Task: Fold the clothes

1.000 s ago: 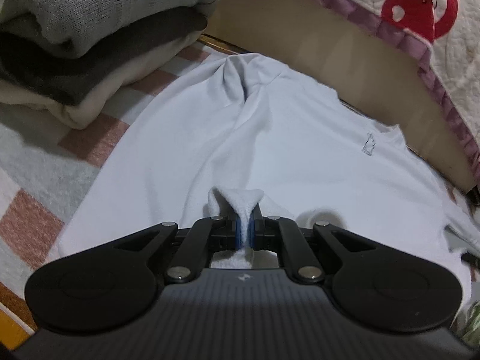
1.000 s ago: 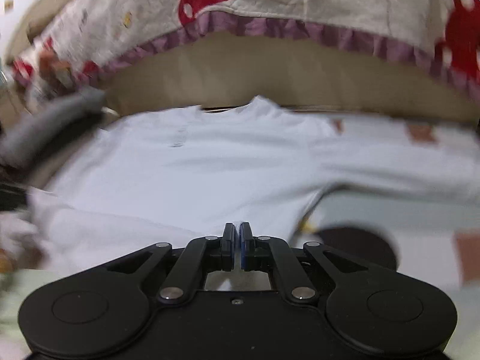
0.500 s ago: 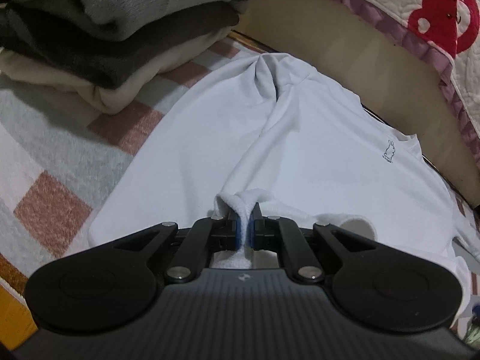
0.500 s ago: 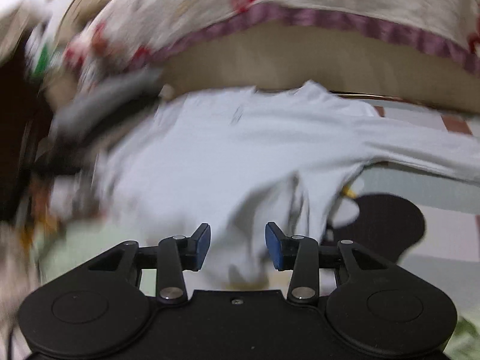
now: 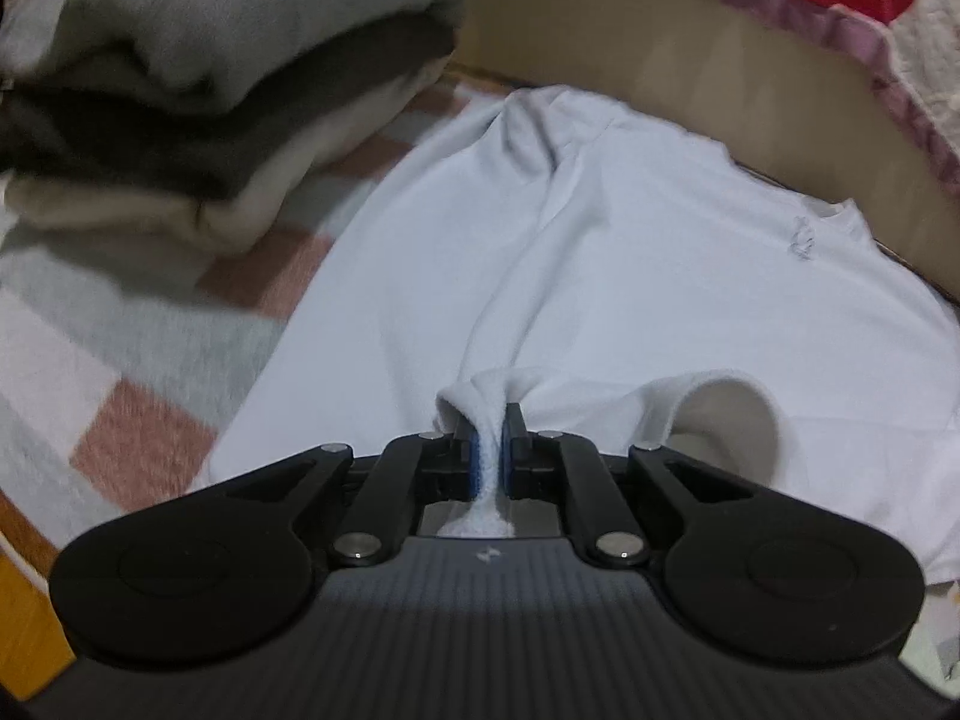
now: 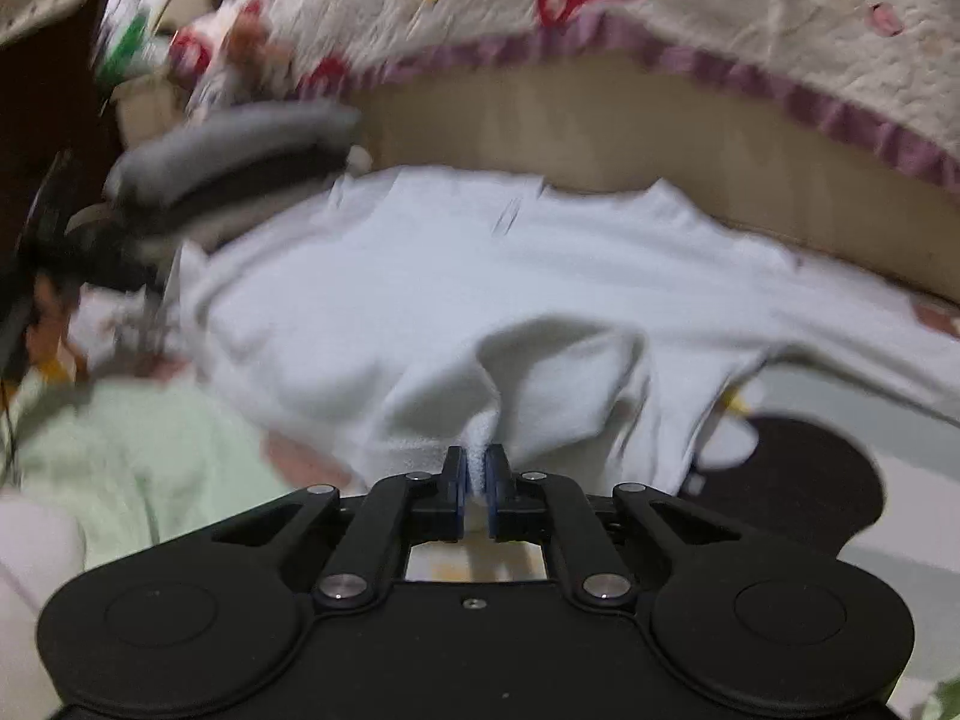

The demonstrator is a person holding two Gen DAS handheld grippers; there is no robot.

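We saw the left gripper with its jaws pinched narrow on a bunched fold of the white long-sleeved cotton sweatshirt; cloth ran between the blue pads and down behind them. The right gripper had its jaws closing, nearly together, with a tuft of the same white fabric squeezed between the pads.

From the left grip a raised ridge of cloth ran away toward the far end of the garment. Just right of that grip an open cuff curled up, showing its pale inside. A small stitched emblem sat on the chest area near the collar. The sweatshirt lay spread on a checked pink, grey and white blanket, with its far edge near a tan padded bed side.

A stack of folded grey, dark and cream garments rested on the blanket to the left, beside the sweatshirt. Above the tan side hung a cream quilt with red print and purple trim. The right wrist view was blurred; a pale green cloth lay at lower left and a dark round patch at right.
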